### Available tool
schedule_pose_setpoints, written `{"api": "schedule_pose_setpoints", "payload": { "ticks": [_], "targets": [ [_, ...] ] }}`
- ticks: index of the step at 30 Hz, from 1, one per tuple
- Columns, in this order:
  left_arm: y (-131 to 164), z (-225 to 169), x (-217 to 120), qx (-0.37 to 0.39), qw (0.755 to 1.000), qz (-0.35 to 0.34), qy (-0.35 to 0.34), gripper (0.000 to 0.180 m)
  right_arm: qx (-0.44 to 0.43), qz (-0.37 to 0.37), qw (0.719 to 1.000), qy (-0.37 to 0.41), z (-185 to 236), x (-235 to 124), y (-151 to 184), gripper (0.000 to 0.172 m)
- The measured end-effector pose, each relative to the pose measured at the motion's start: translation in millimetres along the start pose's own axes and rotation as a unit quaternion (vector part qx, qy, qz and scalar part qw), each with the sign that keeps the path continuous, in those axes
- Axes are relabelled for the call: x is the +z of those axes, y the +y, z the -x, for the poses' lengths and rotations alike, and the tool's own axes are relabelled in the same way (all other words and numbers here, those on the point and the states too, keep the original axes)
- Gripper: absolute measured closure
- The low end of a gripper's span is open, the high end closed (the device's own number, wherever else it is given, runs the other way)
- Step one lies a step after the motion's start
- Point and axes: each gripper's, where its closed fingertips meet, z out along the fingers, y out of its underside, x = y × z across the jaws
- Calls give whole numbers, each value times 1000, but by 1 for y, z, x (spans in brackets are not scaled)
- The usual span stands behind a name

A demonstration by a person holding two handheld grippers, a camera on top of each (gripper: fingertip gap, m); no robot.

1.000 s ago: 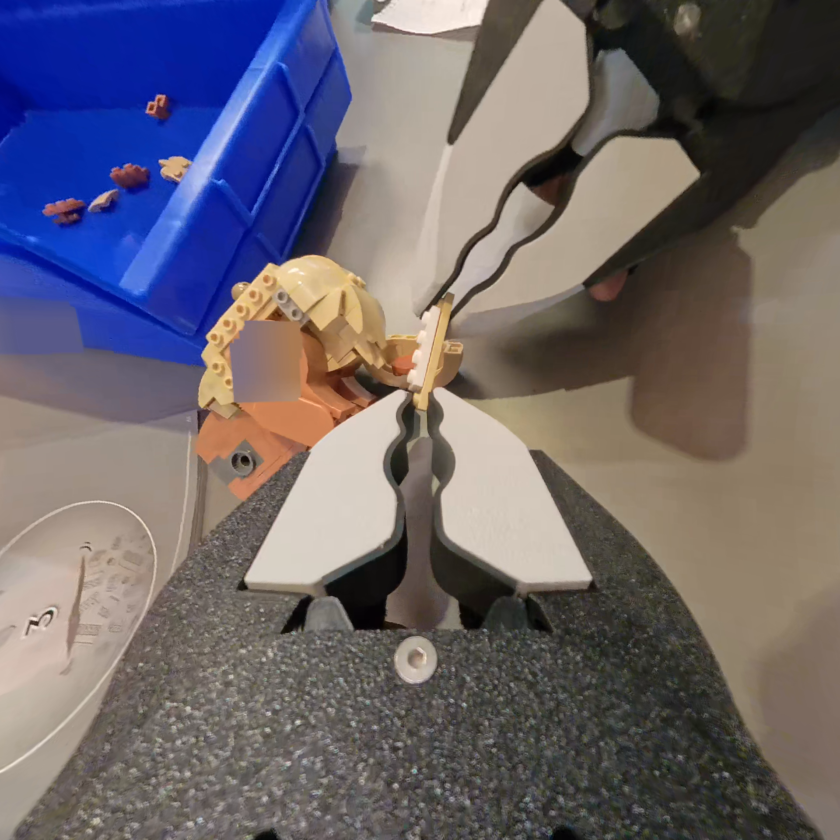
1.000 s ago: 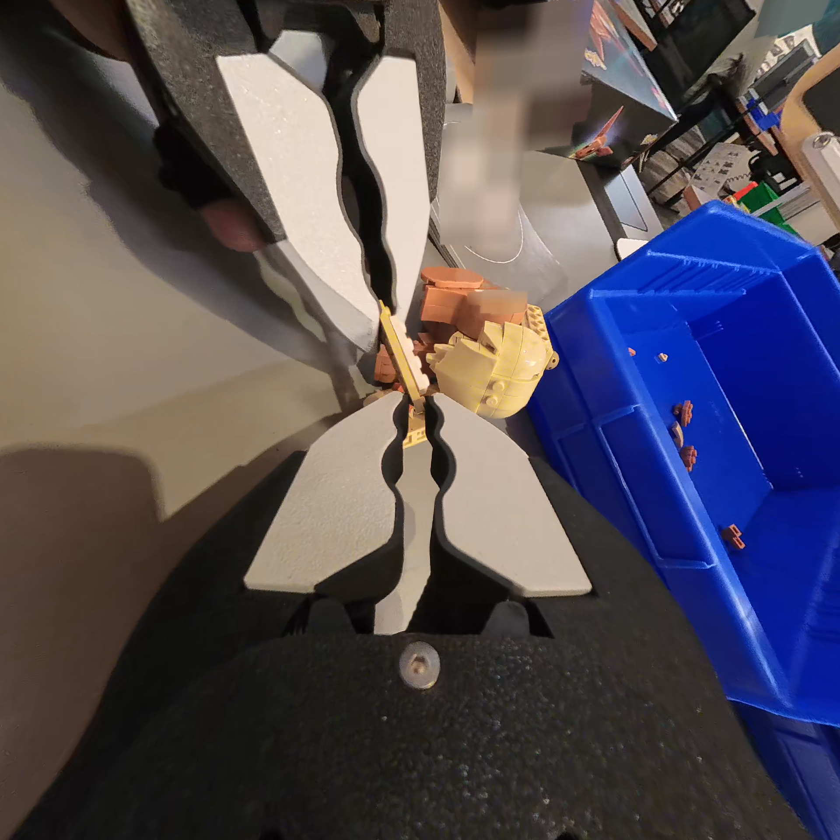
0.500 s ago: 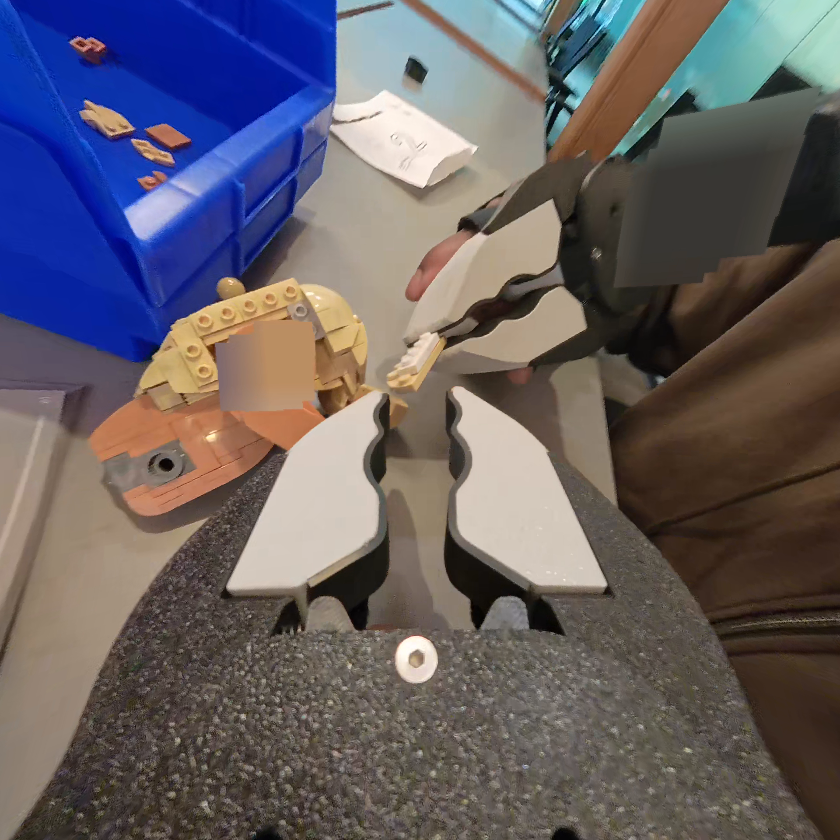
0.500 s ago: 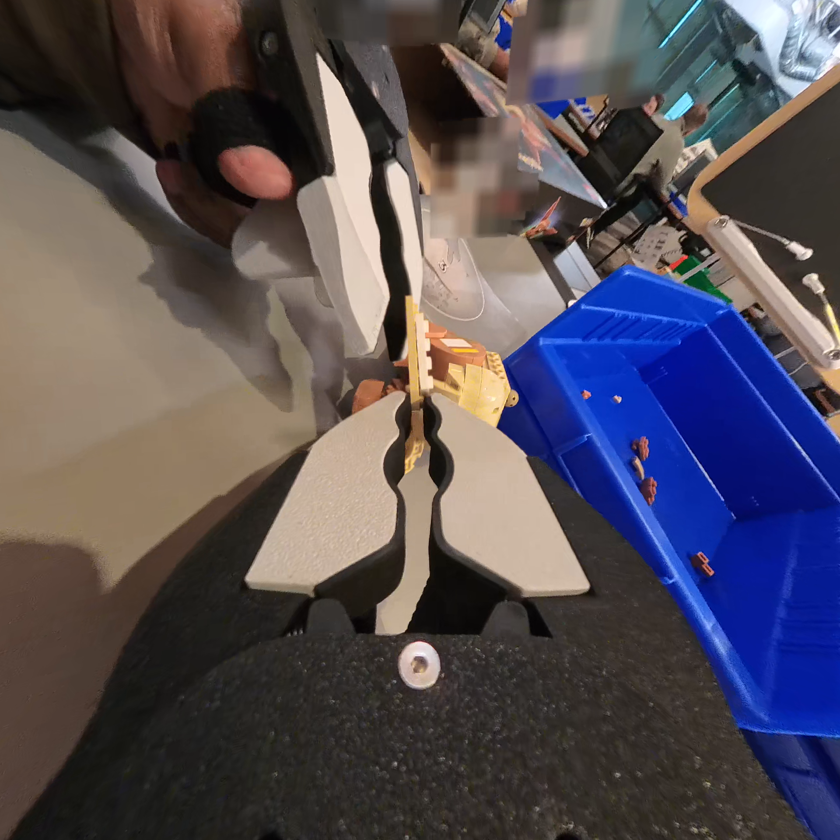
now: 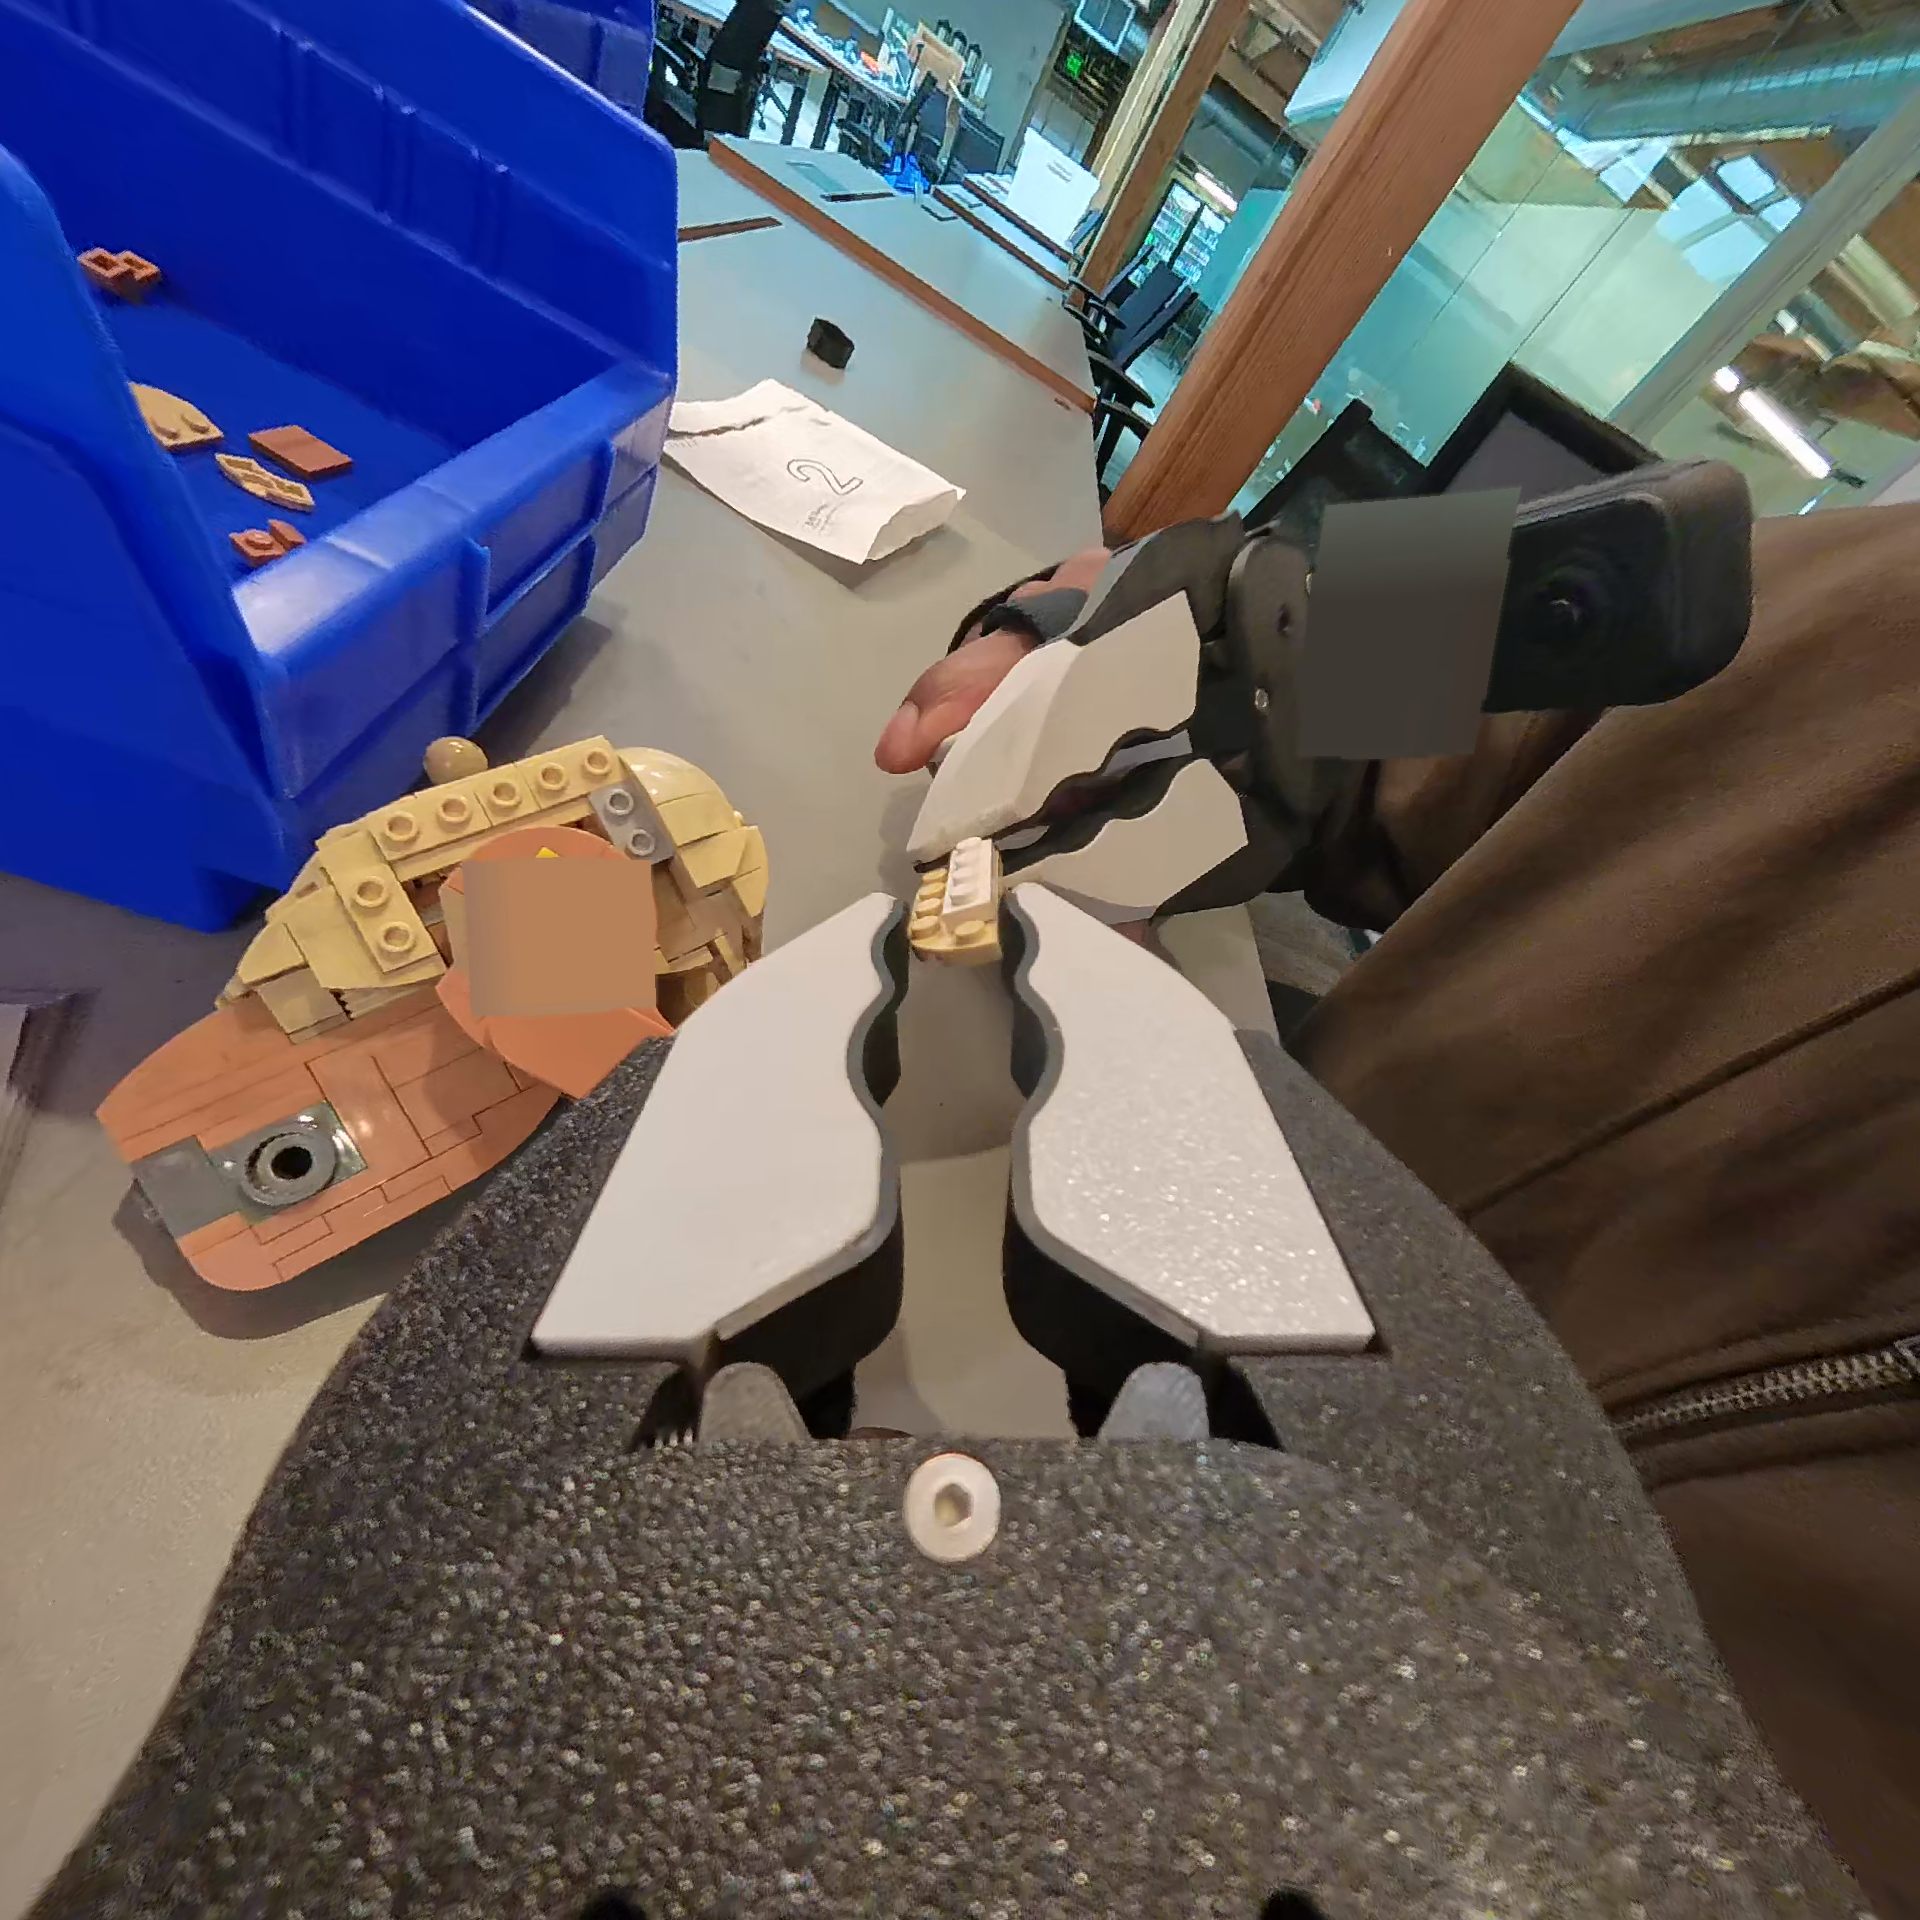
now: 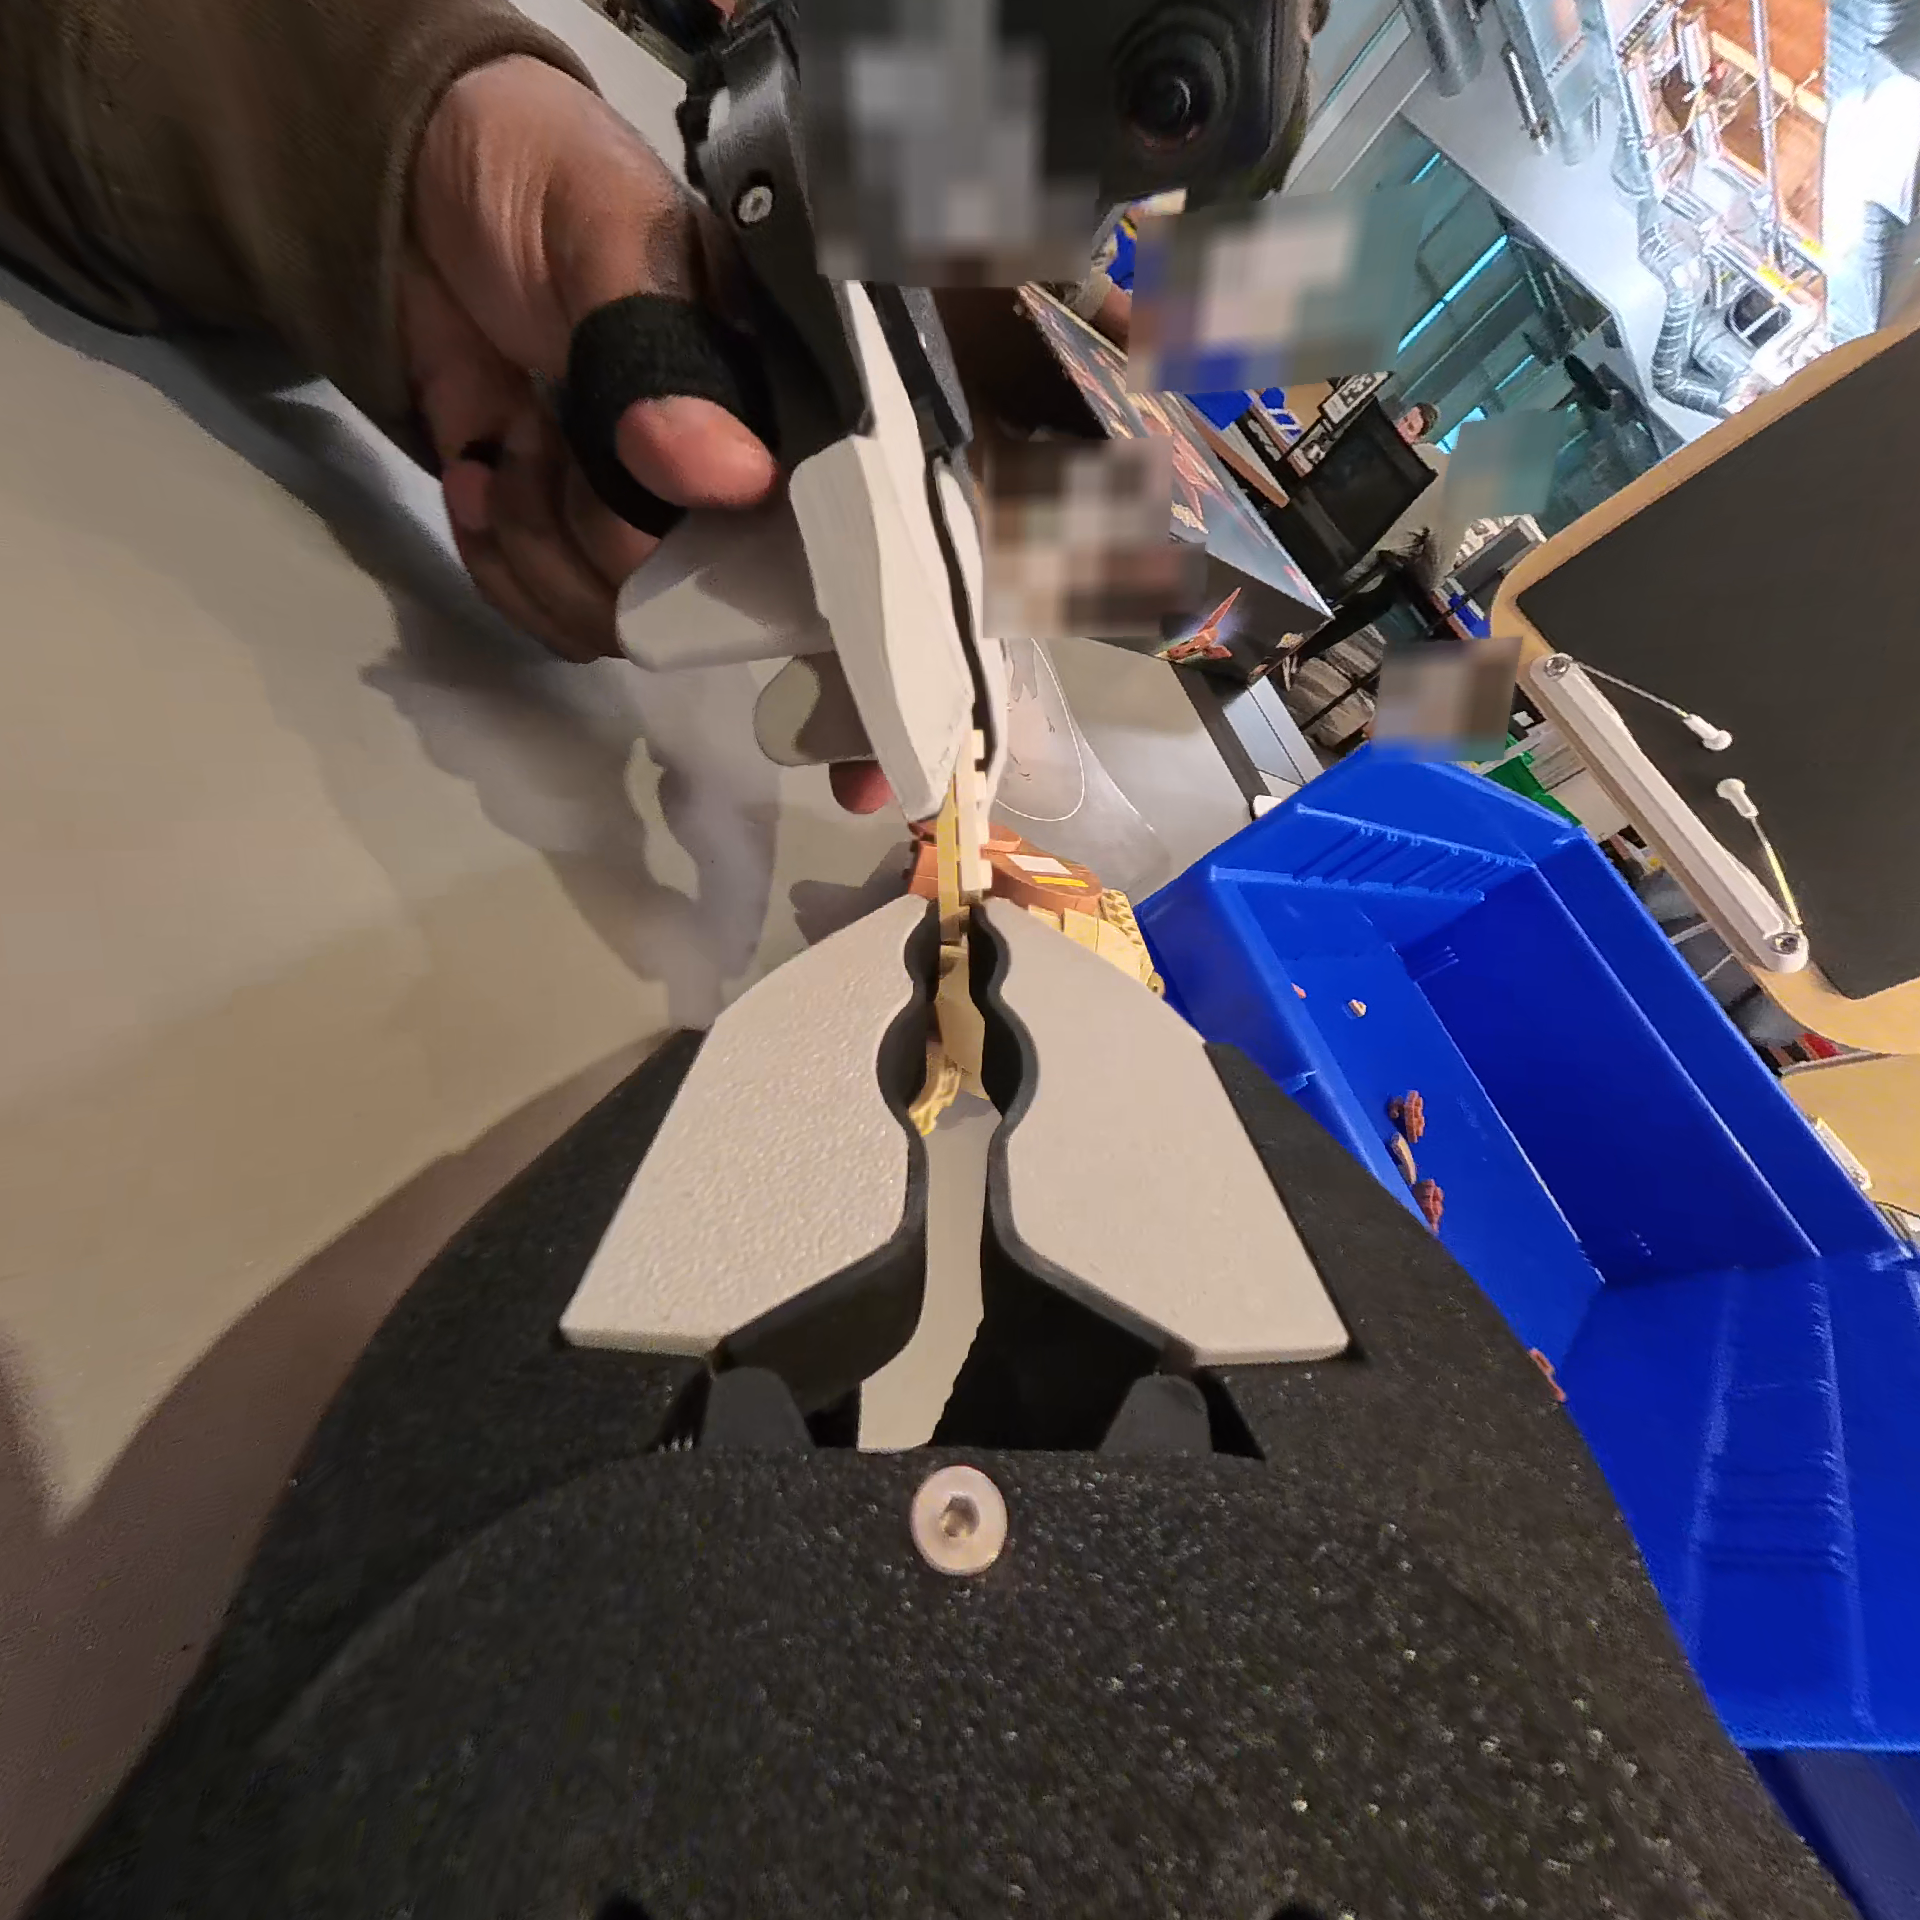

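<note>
Above the grey surface [image 5: 790, 644], right claw [image 6: 961, 920] pinches the tan-and-white brick piece [image 5: 958, 909]; left claw [image 5: 954, 920] closes on its other end, apparently for pulling apart.

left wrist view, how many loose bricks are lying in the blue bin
5: an orange piece farthest back, a tan wedge, a tan strip beside a brown tile, and a small orange plate nearest the front wall. The blue bin may hide more.

Bright, even indoor light, soft shadows, strong wide-angle distortion at edges.
</note>
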Motion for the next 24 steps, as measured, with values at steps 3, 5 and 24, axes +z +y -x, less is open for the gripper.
{"api": "schedule_pose_setpoints", "payload": {
  "ticks": [3,5,24],
  "targets": [
    [3,0,0,60,998,19,-17,164,26,-6,999,-37,5,0,1,166],
    [5,-1,-1,123,991,36,-33,164,57,-15,996,-73,9,-1,1,163],
    [39,5,5,469,859,169,-119,164,32,-1,989,-148,35,-4,5,163]
  ]
}}
